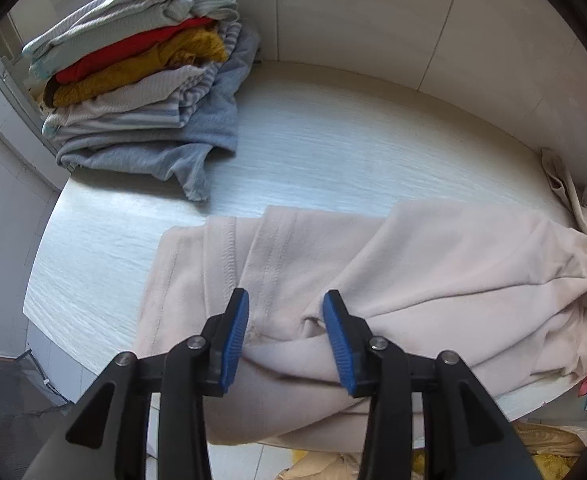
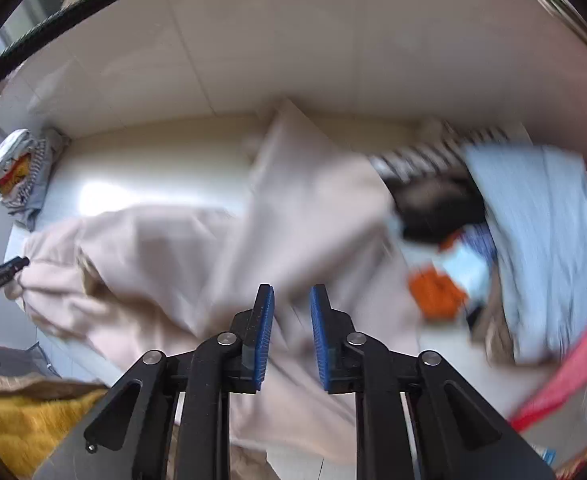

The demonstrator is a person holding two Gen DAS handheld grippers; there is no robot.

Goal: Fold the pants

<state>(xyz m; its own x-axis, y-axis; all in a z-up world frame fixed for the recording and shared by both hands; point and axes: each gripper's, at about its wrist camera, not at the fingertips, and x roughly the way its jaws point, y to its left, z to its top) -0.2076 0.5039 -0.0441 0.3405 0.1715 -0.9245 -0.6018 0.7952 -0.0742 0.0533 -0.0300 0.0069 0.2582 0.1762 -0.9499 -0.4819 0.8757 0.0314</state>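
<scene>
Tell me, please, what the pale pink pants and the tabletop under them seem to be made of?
The pants look like a soft, matte knit, perhaps fleece or brushed cotton: thick rounded folds, visible stitched seams. The tabletop appears to be pale wood-grain laminate with a slight sheen: fine streaks and soft glare; real wood cannot be ruled out.

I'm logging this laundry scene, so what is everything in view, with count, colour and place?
pants: one, pale pink-beige, spread across the table's near side, partly over the edge
stack of folded clothes: one, grey, red, mustard, striped, blue, far left corner
table: one, whitish
pile of loose clothes: one, light blue, striped, dark, orange, right end; blurred
yellow cloth: one, on the floor, lower left
left gripper: black, blue pads, open over the pants
right gripper: same, narrowly open, empty
</scene>
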